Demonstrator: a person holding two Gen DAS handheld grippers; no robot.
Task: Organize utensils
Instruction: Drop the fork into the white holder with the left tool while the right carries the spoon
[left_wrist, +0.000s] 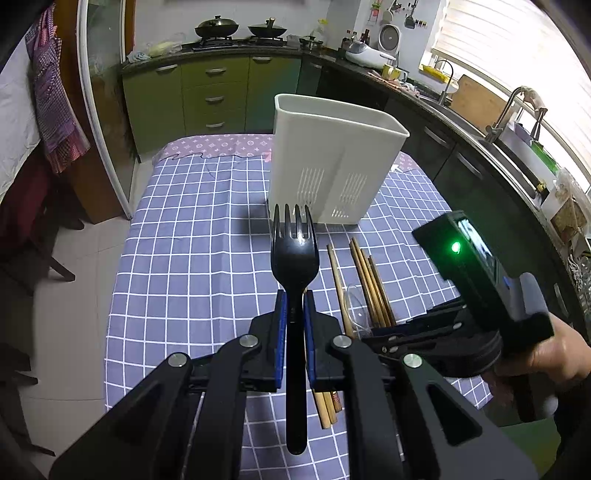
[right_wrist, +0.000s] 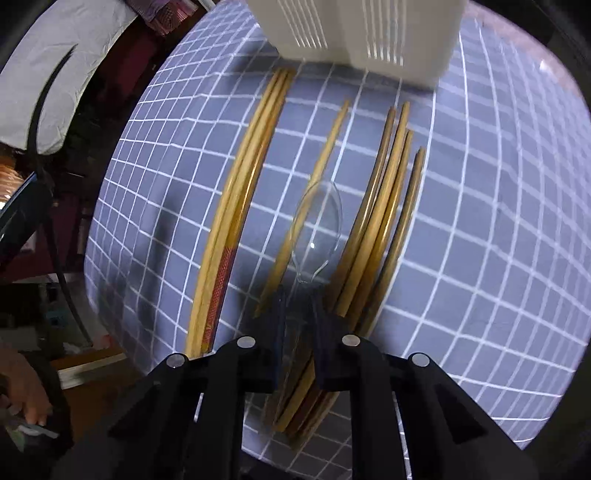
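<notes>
My left gripper (left_wrist: 294, 295) is shut on the handle of a black plastic fork (left_wrist: 294, 254), tines pointing toward the white slotted utensil holder (left_wrist: 332, 162) at the back of the table. A clear plastic spoon (right_wrist: 317, 229) lies among wooden chopsticks (right_wrist: 388, 206) on the checked cloth. Its handle runs between the fingers of my right gripper (right_wrist: 299, 295), which is shut on it. In the left wrist view the spoon bowl (left_wrist: 356, 306) shows just right of the fork, beside the chopsticks (left_wrist: 369, 284). The holder's base (right_wrist: 354, 33) is just beyond the chopstick tips.
A second bundle of chopsticks (right_wrist: 240, 206) and a single one (right_wrist: 325, 147) lie left of the spoon. The blue checked tablecloth (left_wrist: 184, 258) has bare room on its left half. A person's hand (left_wrist: 554, 354) holds the right gripper. Kitchen counters and a sink stand behind.
</notes>
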